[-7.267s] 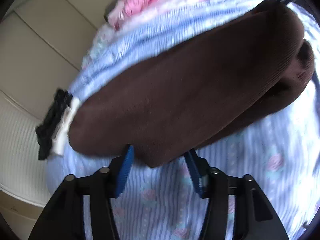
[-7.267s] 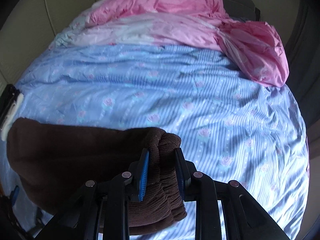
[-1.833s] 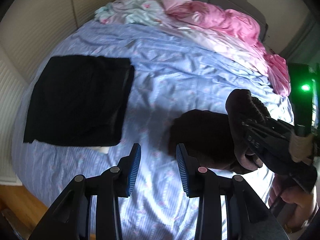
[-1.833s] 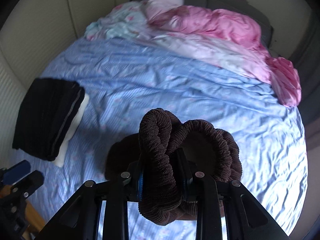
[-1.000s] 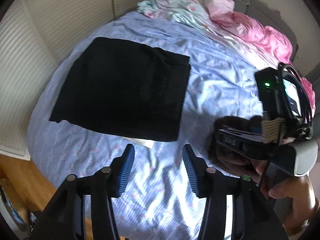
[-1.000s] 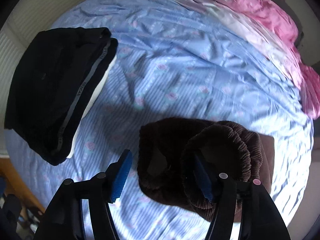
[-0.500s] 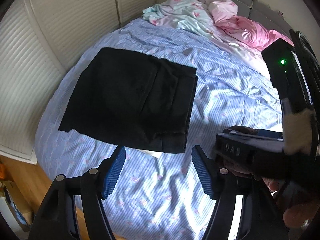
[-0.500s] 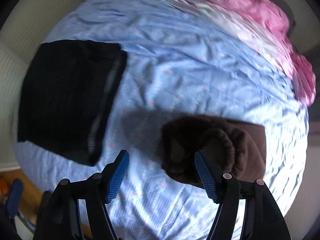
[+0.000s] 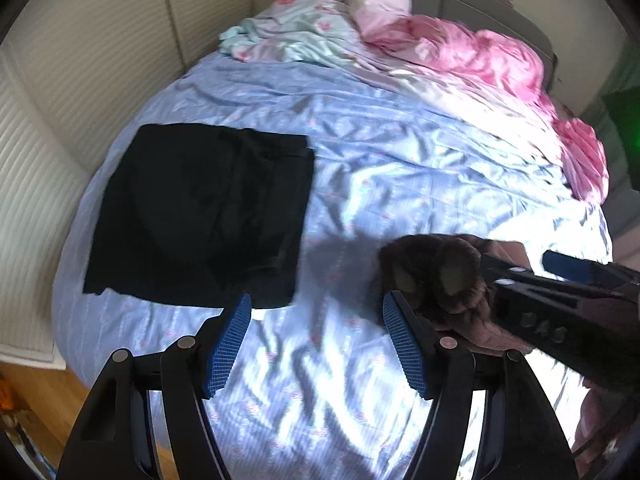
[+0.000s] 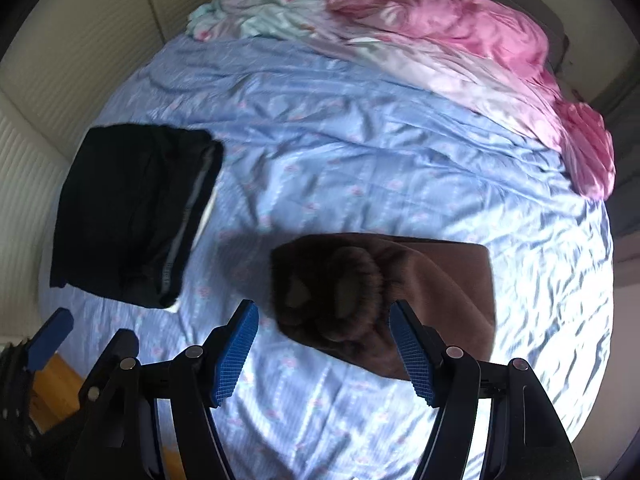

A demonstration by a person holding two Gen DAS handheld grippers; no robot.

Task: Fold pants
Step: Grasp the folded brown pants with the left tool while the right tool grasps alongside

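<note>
While both tongs [image 9: 316,340] [image 10: 323,344] gape empty, brown pants [image 10: 420,292] folded, no legible labels

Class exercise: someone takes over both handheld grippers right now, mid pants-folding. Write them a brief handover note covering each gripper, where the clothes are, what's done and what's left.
Left gripper: open, empty, above the blue sheet.
Right gripper: open, empty, above the brown pants, not touching them.
Brown pants: lying on the sheet in a folded bundle, waistband bunched up on top at the near left end, so the fold looks untidy.
Black pants: already folded flat, to the left near the bed's edge.
Pink bedding: crumpled at the far end of the bed.
Left: probably flatten the brown bundle's bunched waistband, then perhaps set it beside the black pair.
</note>
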